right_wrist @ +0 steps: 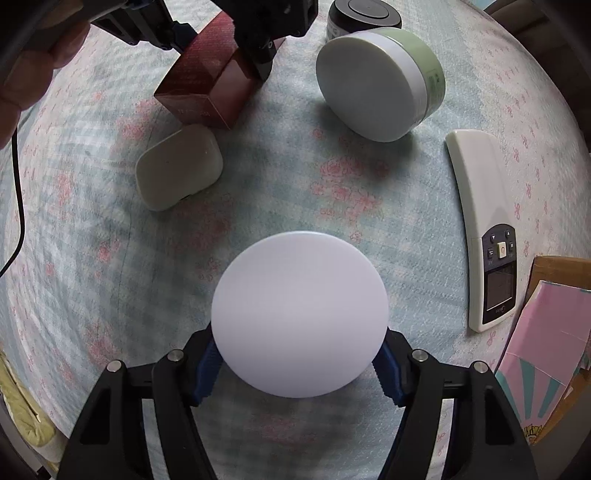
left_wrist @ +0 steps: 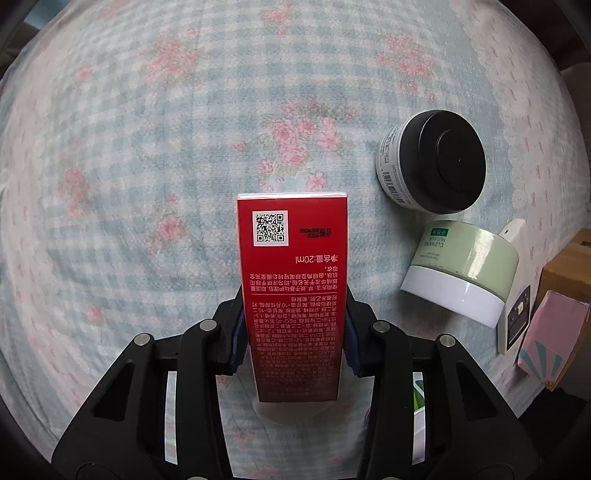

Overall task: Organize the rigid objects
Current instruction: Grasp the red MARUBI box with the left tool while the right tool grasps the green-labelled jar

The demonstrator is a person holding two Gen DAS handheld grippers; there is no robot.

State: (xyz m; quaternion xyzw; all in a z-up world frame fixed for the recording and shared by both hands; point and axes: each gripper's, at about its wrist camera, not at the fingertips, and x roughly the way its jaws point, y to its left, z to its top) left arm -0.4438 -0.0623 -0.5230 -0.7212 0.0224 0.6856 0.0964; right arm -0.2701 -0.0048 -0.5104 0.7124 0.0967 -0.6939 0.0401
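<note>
My left gripper [left_wrist: 293, 332] is shut on a red carton [left_wrist: 291, 280] printed with a QR code, held over the floral cloth. The carton also shows in the right wrist view [right_wrist: 207, 81], top left, with the left gripper [right_wrist: 236, 40] on it. My right gripper [right_wrist: 299, 363] is shut on a round white-lidded jar [right_wrist: 300, 314]. A green jar with a white lid [left_wrist: 463, 273] [right_wrist: 380, 83] lies on its side. A black-lidded jar [left_wrist: 432, 162] [right_wrist: 364, 16] sits beyond it.
A white earbud case [right_wrist: 177, 171] lies below the red carton. A white remote [right_wrist: 484, 229] [left_wrist: 511, 288] lies at the right. A pink box [right_wrist: 543, 350] [left_wrist: 550, 336] and brown cardboard [left_wrist: 565, 273] sit at the right edge. A black cable [right_wrist: 16, 206] hangs at the left.
</note>
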